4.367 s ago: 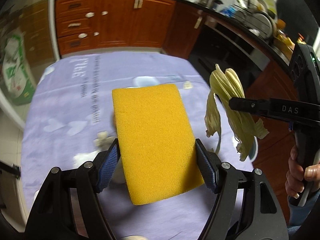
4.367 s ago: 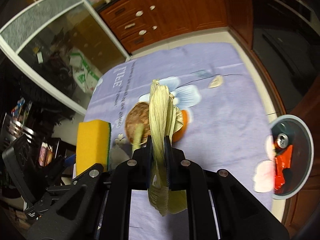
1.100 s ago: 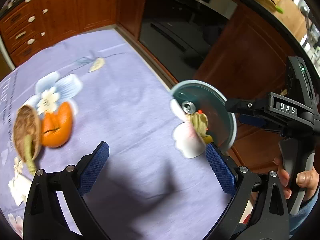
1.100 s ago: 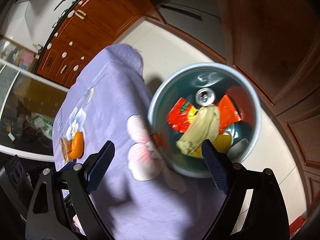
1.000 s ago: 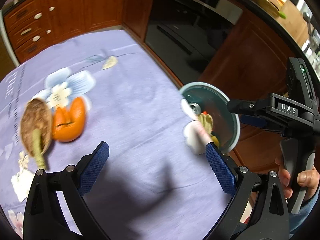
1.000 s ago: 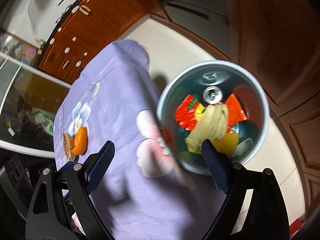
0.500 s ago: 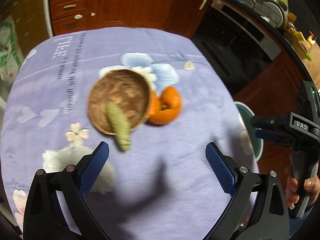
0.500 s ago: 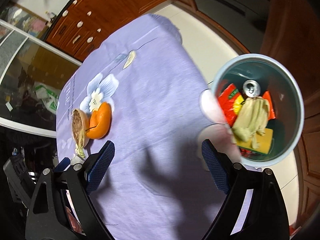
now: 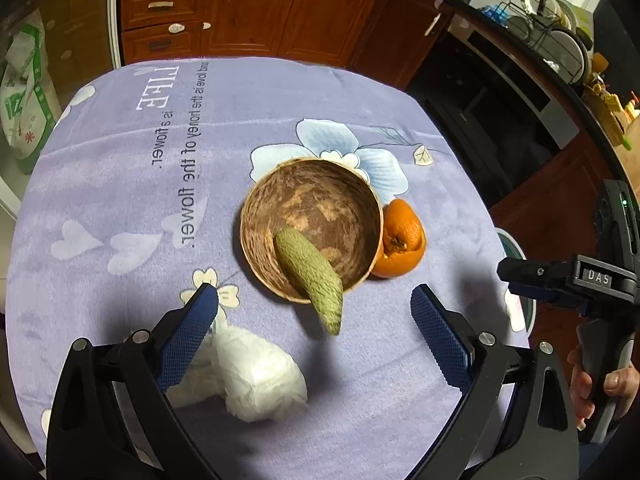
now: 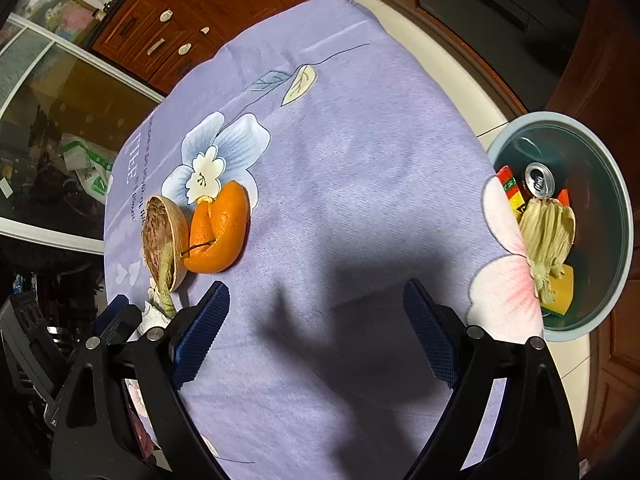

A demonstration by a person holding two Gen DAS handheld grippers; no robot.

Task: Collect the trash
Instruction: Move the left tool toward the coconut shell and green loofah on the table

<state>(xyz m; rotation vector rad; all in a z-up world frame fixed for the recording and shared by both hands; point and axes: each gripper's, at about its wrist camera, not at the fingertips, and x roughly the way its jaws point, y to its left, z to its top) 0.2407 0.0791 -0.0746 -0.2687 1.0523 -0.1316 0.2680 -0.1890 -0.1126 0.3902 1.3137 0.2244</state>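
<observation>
Both grippers now gape wide and empty—the yellow sponge and pale corn husk [image 10: 550, 232] have gone into the round grey bin [image 10: 616, 184] at 3 o'clock—leaving the left gripper [image 9: 314, 312] over the brown coconut-shell bowl [image 9: 310, 224], orange peel [image 9: 402, 238] and crumpled white tissue [image 9: 248, 376] on the lilac-clothed table [image 9: 120, 184], right gripper [image 10: 312, 316] alongside.

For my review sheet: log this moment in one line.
left gripper: open, empty, over tissue | right gripper: open, empty | on table: shell, cob, peel | bin: husk, sponge, can
</observation>
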